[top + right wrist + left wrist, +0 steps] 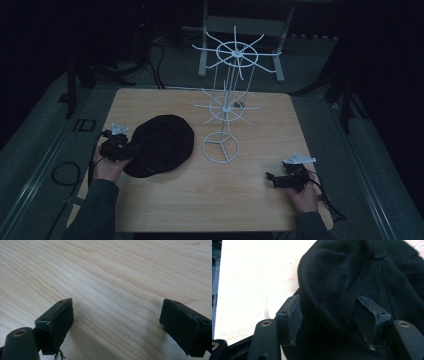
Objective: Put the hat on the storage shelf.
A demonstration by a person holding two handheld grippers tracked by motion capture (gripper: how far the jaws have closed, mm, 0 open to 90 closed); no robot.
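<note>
Nearest the person, at about four o'clock on the wooden table (250, 195), the right gripper (274, 179) rests low over bare wood with its jaws spread wide and nothing between them. At about nine o'clock the left gripper (125, 150) has its jaws parted around the near edge of the black cap (160, 145), cloth bulging between the pads without being pinched tight. Beyond the cap, toward twelve o'clock, stands the white wire rack (227, 95).
</note>
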